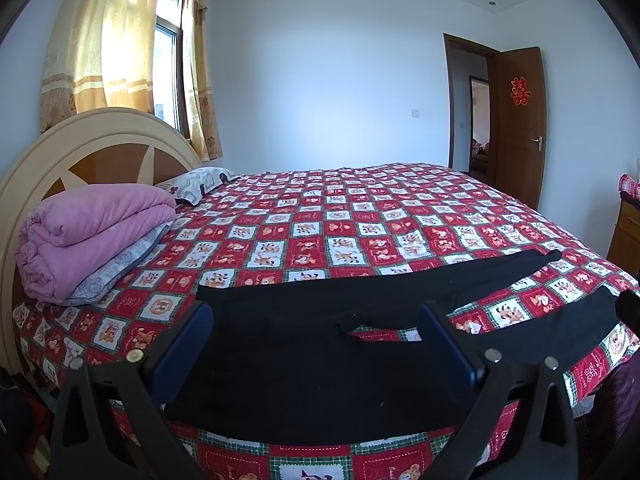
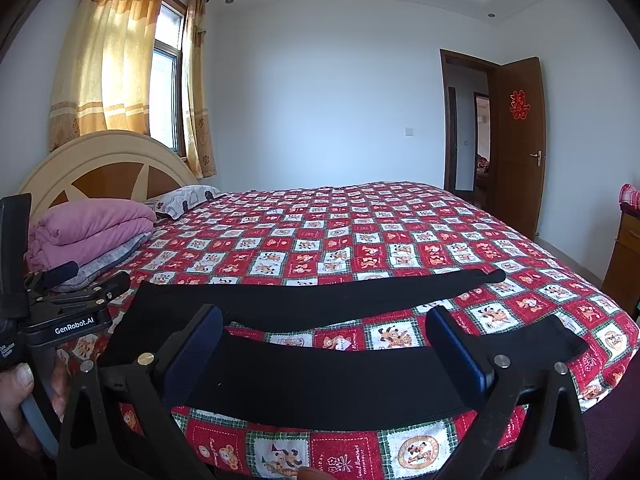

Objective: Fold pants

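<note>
Black pants [image 1: 304, 360] lie flat on the near edge of the bed, waist at the left, the two legs spread apart toward the right. My left gripper [image 1: 316, 320] is open and empty, hovering over the waist and crotch part. My right gripper [image 2: 324, 324] is open and empty, hovering over the near leg [image 2: 320, 380]; the far leg [image 2: 340, 296] lies beyond it. The left gripper [image 2: 76, 280] also shows at the left edge of the right wrist view, held in a hand.
The bed has a red and white checked cartoon cover [image 1: 360, 220]. A folded pink quilt [image 1: 88, 232] and a pillow [image 1: 200, 180] lie by the headboard [image 1: 100, 140] at the left. A wooden cabinet [image 1: 626, 232] stands at the right; an open door [image 1: 520, 128] is behind.
</note>
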`<state>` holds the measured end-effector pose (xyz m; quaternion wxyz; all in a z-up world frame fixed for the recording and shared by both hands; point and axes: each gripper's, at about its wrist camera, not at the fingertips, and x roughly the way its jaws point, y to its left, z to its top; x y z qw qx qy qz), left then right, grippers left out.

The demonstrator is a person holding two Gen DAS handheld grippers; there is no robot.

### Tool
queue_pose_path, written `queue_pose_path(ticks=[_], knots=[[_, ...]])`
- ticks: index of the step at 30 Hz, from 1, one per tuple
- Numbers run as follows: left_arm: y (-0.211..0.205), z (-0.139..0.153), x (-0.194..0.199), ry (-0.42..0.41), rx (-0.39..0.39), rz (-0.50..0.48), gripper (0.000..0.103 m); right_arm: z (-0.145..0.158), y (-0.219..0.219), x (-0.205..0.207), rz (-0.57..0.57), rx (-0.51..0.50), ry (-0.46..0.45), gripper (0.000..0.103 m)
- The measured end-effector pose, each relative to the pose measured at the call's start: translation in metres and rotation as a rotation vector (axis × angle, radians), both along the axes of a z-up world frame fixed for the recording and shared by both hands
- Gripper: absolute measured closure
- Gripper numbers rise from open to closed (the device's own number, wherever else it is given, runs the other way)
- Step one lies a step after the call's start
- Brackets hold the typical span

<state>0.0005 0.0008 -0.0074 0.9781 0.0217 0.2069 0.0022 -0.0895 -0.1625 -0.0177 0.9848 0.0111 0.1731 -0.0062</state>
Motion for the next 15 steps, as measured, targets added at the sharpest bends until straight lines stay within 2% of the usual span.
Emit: queue_pose_path(ticks=[15], knots=[[0.0022,-0.002,0.0003,0.005,-0.001,0.0,0.0,-0.0026,0.0003,0.0007,0.0,0.0,0.007,0.001]])
